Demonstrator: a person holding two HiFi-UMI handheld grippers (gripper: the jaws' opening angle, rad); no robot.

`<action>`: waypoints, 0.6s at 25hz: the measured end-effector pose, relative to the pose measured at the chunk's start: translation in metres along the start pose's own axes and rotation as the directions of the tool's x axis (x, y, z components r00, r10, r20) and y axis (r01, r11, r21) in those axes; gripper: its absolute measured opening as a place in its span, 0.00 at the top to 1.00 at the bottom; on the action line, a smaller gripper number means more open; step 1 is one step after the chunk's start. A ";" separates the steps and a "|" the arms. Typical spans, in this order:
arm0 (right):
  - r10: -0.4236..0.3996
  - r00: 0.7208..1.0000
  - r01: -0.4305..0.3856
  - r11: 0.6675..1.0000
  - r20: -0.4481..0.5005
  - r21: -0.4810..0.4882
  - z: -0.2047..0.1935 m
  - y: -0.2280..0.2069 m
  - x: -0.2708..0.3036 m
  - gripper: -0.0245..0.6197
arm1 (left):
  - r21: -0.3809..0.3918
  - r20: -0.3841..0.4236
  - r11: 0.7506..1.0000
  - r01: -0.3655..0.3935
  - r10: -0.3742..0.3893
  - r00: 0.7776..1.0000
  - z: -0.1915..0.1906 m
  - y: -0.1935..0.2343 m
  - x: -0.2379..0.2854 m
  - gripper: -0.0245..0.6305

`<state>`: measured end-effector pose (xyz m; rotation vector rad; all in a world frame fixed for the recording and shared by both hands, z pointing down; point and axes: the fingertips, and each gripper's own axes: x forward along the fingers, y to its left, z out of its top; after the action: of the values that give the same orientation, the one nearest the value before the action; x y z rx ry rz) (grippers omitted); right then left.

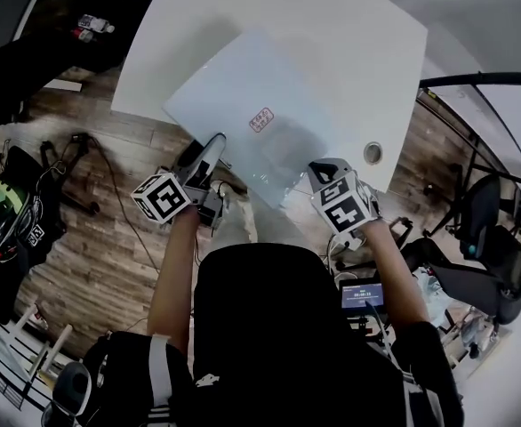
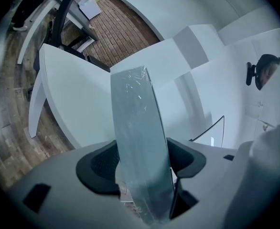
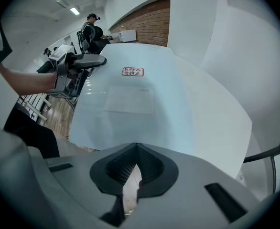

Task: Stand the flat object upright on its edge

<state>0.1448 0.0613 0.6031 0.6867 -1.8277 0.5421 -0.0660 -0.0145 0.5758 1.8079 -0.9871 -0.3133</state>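
- Forearms (image 1: pixel 173 278) reach forward, elbows bent.
- Left gripper (image 1: pixel 212 149) (image 2: pixel 142 168) points nearly level, jaws pinching sheet (image 1: pixel 278 92) (image 2: pixel 136 128) (image 3: pixel 145 113) by its near-left edge.
- Right gripper (image 1: pixel 323 169) (image 3: pixel 135 147) points steeply down, jaws pressed together at sheet's near corner.
- Sheet slants across table (image 1: pixel 332 25) edge.

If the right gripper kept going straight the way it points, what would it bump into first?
The pale blue flat sheet. It lies right ahead of the right gripper, whose jaws are shut. The tips may already be touching its near edge; the depth is hard to judge.
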 end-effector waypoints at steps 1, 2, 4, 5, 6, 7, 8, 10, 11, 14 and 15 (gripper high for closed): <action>-0.005 1.000 0.005 1.000 -0.001 -0.001 0.001 -0.002 0.000 0.90 | 0.005 -0.004 1.000 0.000 0.000 1.000 0.000 0.000 0.000 0.48; -0.009 1.000 0.009 1.000 -0.003 0.001 0.001 -0.004 0.001 0.90 | 0.009 -0.007 1.000 0.000 0.000 1.000 0.000 0.000 0.000 0.48; -0.012 1.000 0.012 1.000 -0.005 0.006 0.001 -0.006 0.003 0.90 | 0.015 -0.010 1.000 -0.001 0.001 1.000 -0.001 -0.001 0.001 0.48; -0.014 1.000 0.014 1.000 -0.004 0.006 0.001 -0.006 0.004 0.90 | 0.018 -0.010 1.000 -0.002 0.002 1.000 -0.001 -0.002 0.001 0.48; -0.016 1.000 0.016 1.000 -0.001 0.004 0.001 -0.006 0.004 0.90 | 0.021 -0.009 1.000 -0.003 0.004 1.000 0.000 -0.003 0.000 0.48; -0.017 1.000 0.017 1.000 0.003 0.003 0.002 -0.006 0.004 0.90 | 0.027 -0.008 1.000 -0.005 0.005 1.000 0.000 -0.004 0.000 0.48; -0.018 1.000 0.018 1.000 0.006 0.003 0.003 -0.007 0.004 0.90 | 0.035 -0.008 0.999 -0.007 0.007 1.000 0.001 -0.005 0.000 0.48; -0.018 1.000 0.018 1.000 0.010 0.006 0.005 -0.008 0.006 0.90 | 0.059 -0.009 0.998 -0.009 0.009 1.000 0.005 -0.009 0.000 0.48; -0.019 1.000 0.019 1.000 0.012 0.007 0.006 -0.010 0.007 0.90 | 0.073 -0.011 0.997 -0.010 0.011 1.000 0.006 -0.011 0.001 0.48; -0.025 0.999 0.025 1.000 0.021 0.010 0.013 -0.016 0.010 0.90 | 0.111 -0.014 0.994 -0.018 0.020 1.000 0.010 -0.018 0.002 0.48; -0.025 0.999 0.025 1.000 0.025 0.017 0.015 -0.019 0.011 0.90 | 0.119 -0.012 0.993 -0.022 0.023 1.000 0.012 -0.021 0.002 0.48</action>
<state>0.1445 0.0358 0.6090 0.7296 -1.8379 0.5344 -0.0620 -0.0207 0.5530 1.9026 -1.0351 -0.2321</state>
